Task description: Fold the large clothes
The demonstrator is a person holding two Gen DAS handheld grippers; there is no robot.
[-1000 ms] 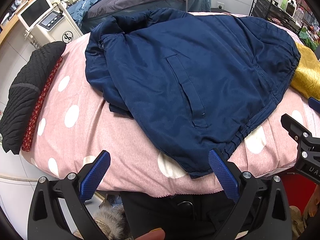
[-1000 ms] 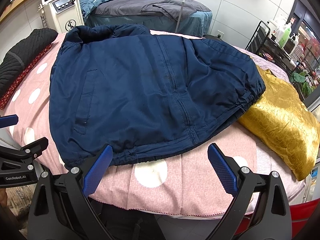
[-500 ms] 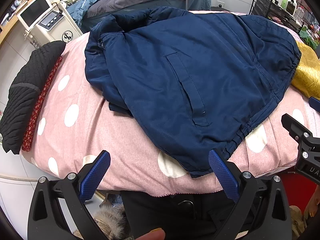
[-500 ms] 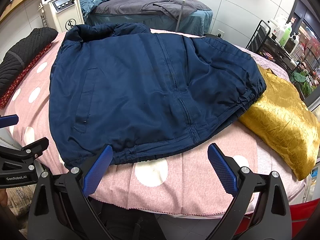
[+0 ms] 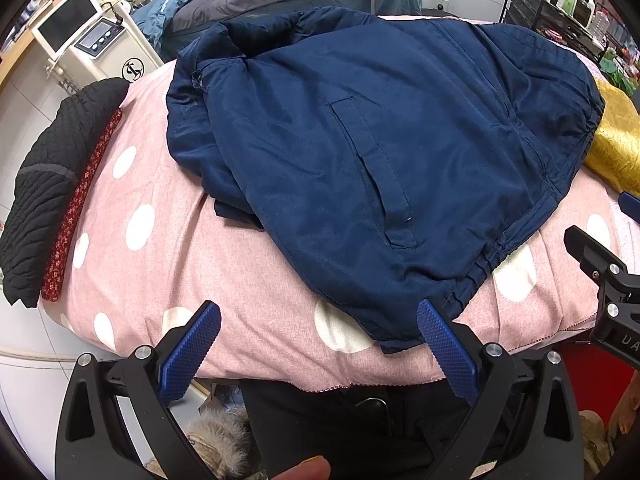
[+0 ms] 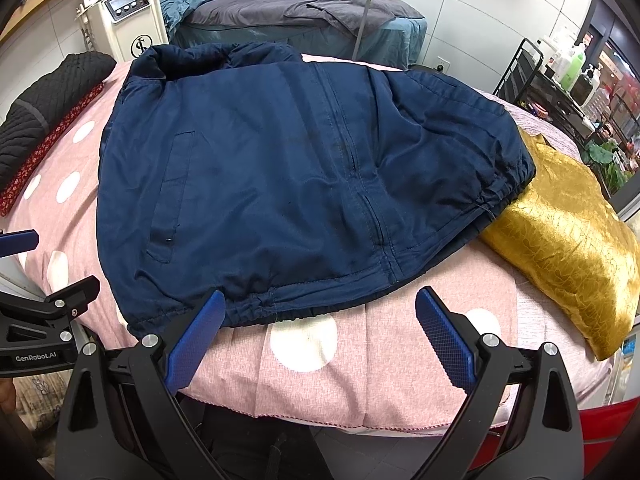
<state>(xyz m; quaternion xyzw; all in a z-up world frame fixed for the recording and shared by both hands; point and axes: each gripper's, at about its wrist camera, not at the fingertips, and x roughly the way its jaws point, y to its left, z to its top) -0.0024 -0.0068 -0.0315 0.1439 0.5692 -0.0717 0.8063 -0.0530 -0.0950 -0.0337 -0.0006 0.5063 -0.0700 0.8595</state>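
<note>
A navy blue jacket [image 5: 372, 152] lies spread front-up on a pink polka-dot bed [image 5: 160, 248], collar at the far end, elastic hem toward me; it also shows in the right wrist view [image 6: 288, 176]. My left gripper [image 5: 320, 344] is open and empty, hovering over the near bed edge by the hem's left corner. My right gripper [image 6: 320, 336] is open and empty, just short of the hem near the zipper. Each gripper shows at the edge of the other's view.
A gold cloth [image 6: 560, 248] lies on the bed right of the jacket. A black quilted garment [image 5: 48, 184] over red fabric lies at the left edge. A white machine [image 5: 96, 48], a second bed [image 6: 300, 20] and a shelf rack [image 6: 560, 80] stand behind.
Both grippers have crept slightly toward the jacket's hem; the jacket itself has not moved. Both stay open.
</note>
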